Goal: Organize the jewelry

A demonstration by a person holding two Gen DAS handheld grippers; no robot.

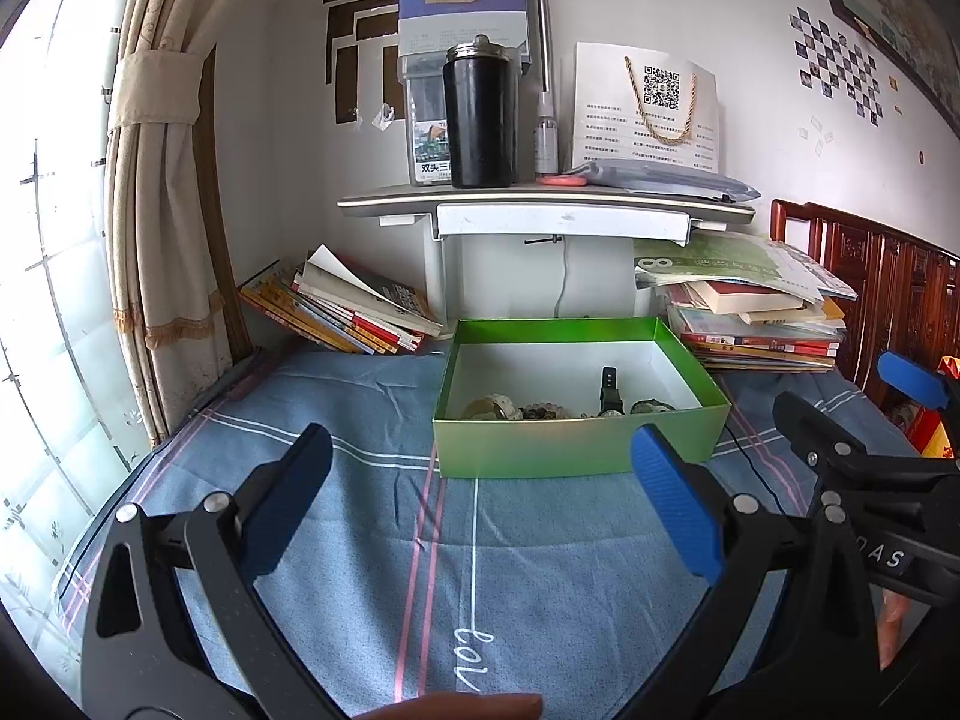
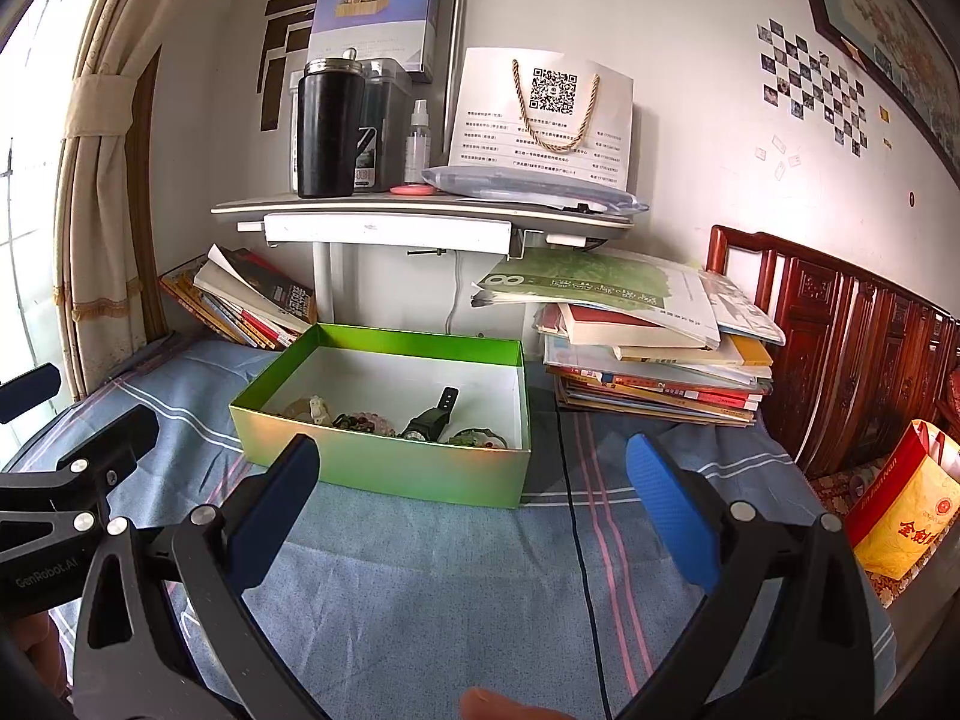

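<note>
Jewelry sits bunched along the near wall inside the green box (image 2: 384, 462): a black watch (image 2: 429, 417) with its strap running front to back, a bead bracelet (image 2: 366, 421) left of it, a pale piece (image 2: 315, 409) further left, a green piece (image 2: 477, 438) at the right. The box rests on the blue striped cloth (image 2: 450, 588), long side across the view.

Right tongs (image 2: 474, 510) released, jaws wide, nothing held. They are low over the cloth just short of the box, and the watch is straight ahead between the tips.

Left tongs (image 1: 480, 498) also released and empty, the box ahead and slightly right.

Both are about equally near. The right one lines up better with the watch; the strap axis runs along the fingers, so the jaws would close across its width. Nothing lies outside the box, so the sorting looks near done or not begun; cannot tell which.
</note>
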